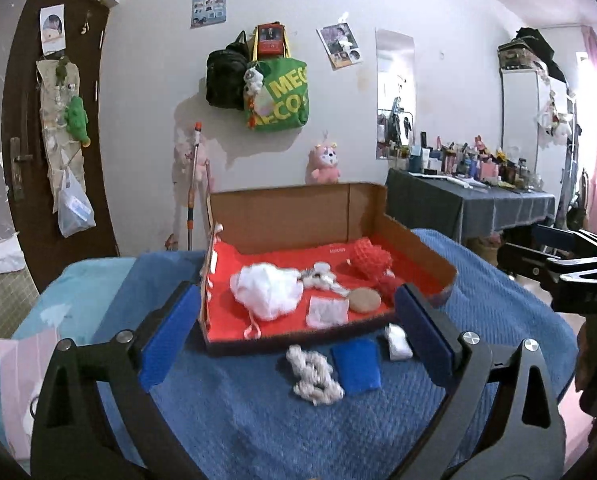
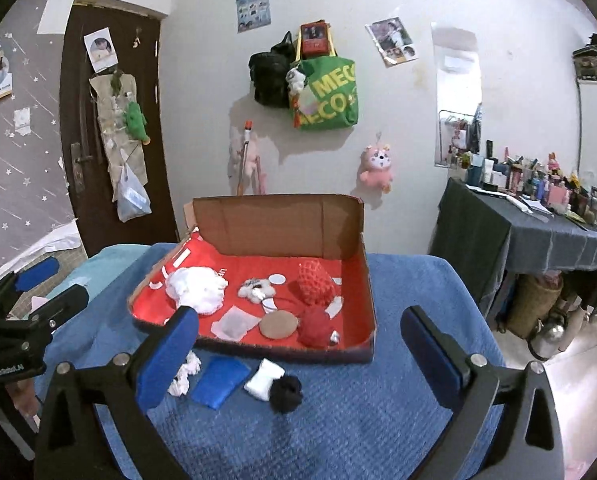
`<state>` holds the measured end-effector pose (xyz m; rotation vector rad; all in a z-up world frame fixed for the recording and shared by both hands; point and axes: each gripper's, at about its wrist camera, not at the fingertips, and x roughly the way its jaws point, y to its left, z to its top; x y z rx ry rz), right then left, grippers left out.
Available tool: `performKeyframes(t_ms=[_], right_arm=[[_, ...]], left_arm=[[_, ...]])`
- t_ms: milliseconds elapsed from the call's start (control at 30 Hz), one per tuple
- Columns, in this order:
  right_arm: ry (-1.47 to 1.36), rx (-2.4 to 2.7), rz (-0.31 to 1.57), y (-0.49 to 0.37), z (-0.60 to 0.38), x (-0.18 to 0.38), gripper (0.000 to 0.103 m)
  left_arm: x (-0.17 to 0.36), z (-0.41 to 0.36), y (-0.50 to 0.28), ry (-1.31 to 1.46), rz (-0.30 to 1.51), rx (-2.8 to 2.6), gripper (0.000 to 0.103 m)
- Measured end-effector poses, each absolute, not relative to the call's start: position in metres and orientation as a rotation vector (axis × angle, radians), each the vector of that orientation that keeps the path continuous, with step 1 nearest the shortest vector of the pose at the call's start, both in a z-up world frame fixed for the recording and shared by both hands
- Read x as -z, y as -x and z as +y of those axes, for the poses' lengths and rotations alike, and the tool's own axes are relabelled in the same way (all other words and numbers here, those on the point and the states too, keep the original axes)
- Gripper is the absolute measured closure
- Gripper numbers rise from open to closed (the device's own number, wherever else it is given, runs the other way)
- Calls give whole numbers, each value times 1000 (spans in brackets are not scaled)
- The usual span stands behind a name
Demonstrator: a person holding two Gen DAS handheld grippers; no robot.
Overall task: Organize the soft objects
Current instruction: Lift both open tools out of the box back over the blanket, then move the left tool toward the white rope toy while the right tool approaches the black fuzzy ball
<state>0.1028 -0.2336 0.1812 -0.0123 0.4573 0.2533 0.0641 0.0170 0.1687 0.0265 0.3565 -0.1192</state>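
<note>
- Left wrist view: the left claw [image 1: 298, 332] stands wide apart with nothing between its blue pads. On the blue blanket [image 1: 258, 420], just in front of the box [image 1: 282, 200], lie three loose things in a row across the claw's line: a white rope [image 1: 314, 376], a blue pad [image 1: 356, 364] and a white roll [image 1: 397, 341]. The rope lies almost dead ahead and slightly low, its long axis running away from the claw. The roll sits just beside the right finger.
- Right wrist view: the right claw [image 2: 300, 348] is also spread wide and empty. The rope [image 2: 184, 376] lies partly hidden behind its left finger; the blue pad [image 2: 220, 380], white roll [image 2: 264, 378] and a black ball [image 2: 285, 393] lie left of centre, between the fingers and low. The ball looks nearest this claw, so I judge it the right hand's pick, the rope the left's.
</note>
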Motion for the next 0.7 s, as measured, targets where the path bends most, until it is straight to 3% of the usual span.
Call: performKeyframes(t_ms=[267,700], right_arm=[[41,-200,411,-77,-225,-134,0],[-2,-171,499,-75,-227,-73,0]], left_arm=[[-117,17,-62,5,447,111,4],[-59,12,-71,30,579,103,4]])
